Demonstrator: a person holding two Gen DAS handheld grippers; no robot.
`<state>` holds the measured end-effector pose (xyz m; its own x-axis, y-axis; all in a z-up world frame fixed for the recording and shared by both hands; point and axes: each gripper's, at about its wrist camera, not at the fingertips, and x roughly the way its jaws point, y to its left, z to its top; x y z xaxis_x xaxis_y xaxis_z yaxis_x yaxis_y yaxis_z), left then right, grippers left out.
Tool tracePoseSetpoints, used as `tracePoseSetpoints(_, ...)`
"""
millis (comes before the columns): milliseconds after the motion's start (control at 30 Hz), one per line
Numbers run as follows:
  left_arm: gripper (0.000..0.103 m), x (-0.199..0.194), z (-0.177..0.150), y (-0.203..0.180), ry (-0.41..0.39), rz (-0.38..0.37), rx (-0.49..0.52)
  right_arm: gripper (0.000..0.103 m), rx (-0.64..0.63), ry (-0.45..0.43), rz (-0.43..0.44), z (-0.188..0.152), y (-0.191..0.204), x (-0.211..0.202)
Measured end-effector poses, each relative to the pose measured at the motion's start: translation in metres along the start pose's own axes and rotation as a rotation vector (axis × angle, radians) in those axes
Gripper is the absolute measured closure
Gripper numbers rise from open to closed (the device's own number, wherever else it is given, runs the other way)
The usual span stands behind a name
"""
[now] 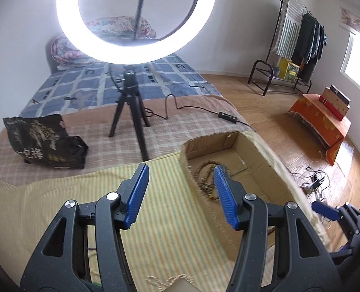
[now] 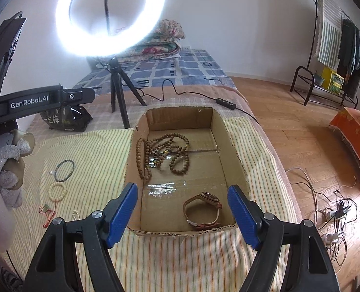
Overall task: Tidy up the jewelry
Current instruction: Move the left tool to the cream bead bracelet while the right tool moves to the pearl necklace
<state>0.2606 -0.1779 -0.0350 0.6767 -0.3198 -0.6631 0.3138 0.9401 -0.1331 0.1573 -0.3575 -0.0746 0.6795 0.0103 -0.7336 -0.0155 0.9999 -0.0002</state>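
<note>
Your right gripper (image 2: 182,215) hangs above the near end of the open brown cardboard box (image 2: 237,155), tilted down into it, its blue ribbed fingers (image 2: 122,210) spread wide with nothing between them. Directly below, on the box floor near the front wall, lies the brown leather-strap wristwatch (image 2: 203,210), on its side, just inside your right finger. Farther back in the box, toward its left wall, the long strings of brown wooden prayer beads (image 2: 162,154) lie tangled in loose loops. Your left gripper (image 1: 180,196) is held over the yellow striped cloth (image 1: 87,199) just beside the box's left wall, aimed forward and slightly down; its fingers (image 1: 138,194) are also parted and empty, and the right one overlaps the box's edge in the left wrist view. Still out on the cloth, left of the box, lie a thin dark bangle (image 2: 64,170), a cream bead bracelet (image 2: 57,191), a small red-corded charm (image 2: 47,210) and a short string of white pearls (image 2: 75,215). A lit white ring light on a black tripod (image 2: 110,17) stands beyond the box, with a black printed snack bag (image 2: 66,120) to its left.
</note>
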Motion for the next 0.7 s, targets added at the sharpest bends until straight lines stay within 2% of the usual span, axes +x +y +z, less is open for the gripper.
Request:
tracePoseSetpoints(167, 0.046, -0.016, -0.006, 0.035, 0.006, 0.062, 0.003, 0.025, -0.017, -0.005, 0.026, -0.001, 0.017, -0.005)
tracePoseSetpoints(433, 0.046, -0.042, -0.021, 0.106, 0.043, 0.157, -0.048, 0.025, -0.037, -0.003, 0.086, -0.006, 0.046, -0.013)
tracePoseSetpoints(567, 0.046, -0.046, -0.035, 0.132, 0.084, 0.177, -0.065, 0.025, -0.072, 0.013, 0.110, -0.012, 0.064, -0.012)
tracePoseSetpoints(700, 0.046, -0.040, -0.056, 0.151, 0.154, 0.160, -0.112, 0.023, -0.098, 0.042, 0.130, -0.020, 0.078, -0.007)
